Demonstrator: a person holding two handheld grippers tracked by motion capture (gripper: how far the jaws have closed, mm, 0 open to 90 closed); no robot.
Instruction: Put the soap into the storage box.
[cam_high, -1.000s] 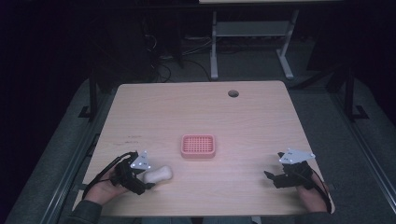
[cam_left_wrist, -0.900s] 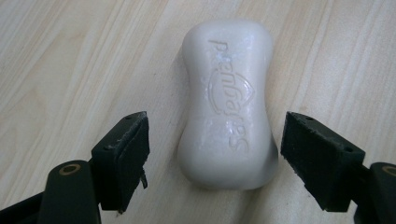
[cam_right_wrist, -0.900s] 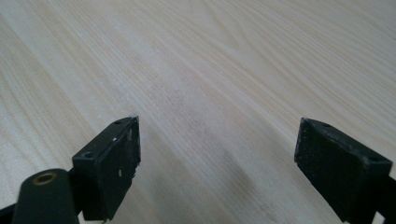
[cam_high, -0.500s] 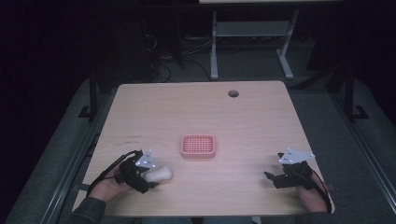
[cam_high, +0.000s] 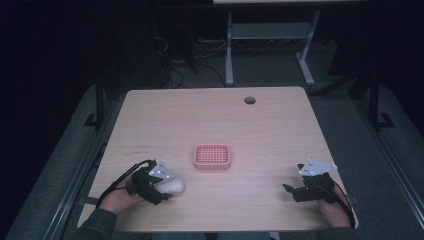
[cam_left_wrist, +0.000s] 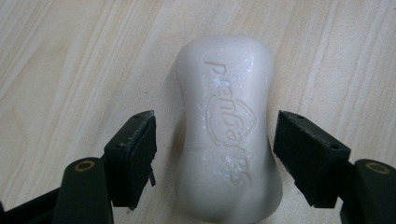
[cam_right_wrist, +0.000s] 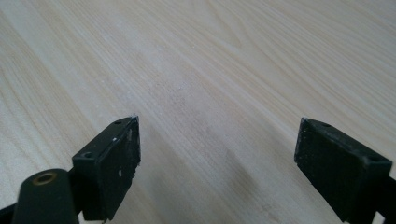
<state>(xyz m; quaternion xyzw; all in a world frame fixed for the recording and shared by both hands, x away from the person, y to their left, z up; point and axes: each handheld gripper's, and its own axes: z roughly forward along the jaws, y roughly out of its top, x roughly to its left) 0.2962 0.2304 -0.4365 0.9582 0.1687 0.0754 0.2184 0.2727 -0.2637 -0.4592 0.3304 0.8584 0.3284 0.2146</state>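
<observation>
High view: I see the left tongs near the table's front-left corner, with the white soap bar lying flat on the wood at their tips. Pink soap dish sits mid-table, a bit toward the front edge, apart from the soap. Right tongs rest near the front-right corner, well apart from both. Round cable hole near the far edge

Left gripper view: soap bar lies lengthwise between the left tongs, embossed side up, wet spots on it. The jaws have just been closing in around the bar; there's a clear gap on the left pad, and the right pad sits just beside the soap, contact I can't confirm. I read them as apart, not clamped yet. Soap rests on the table

Right gripper view: right tongs are wide apart with nothing between them, bare table grain beneath
</observation>
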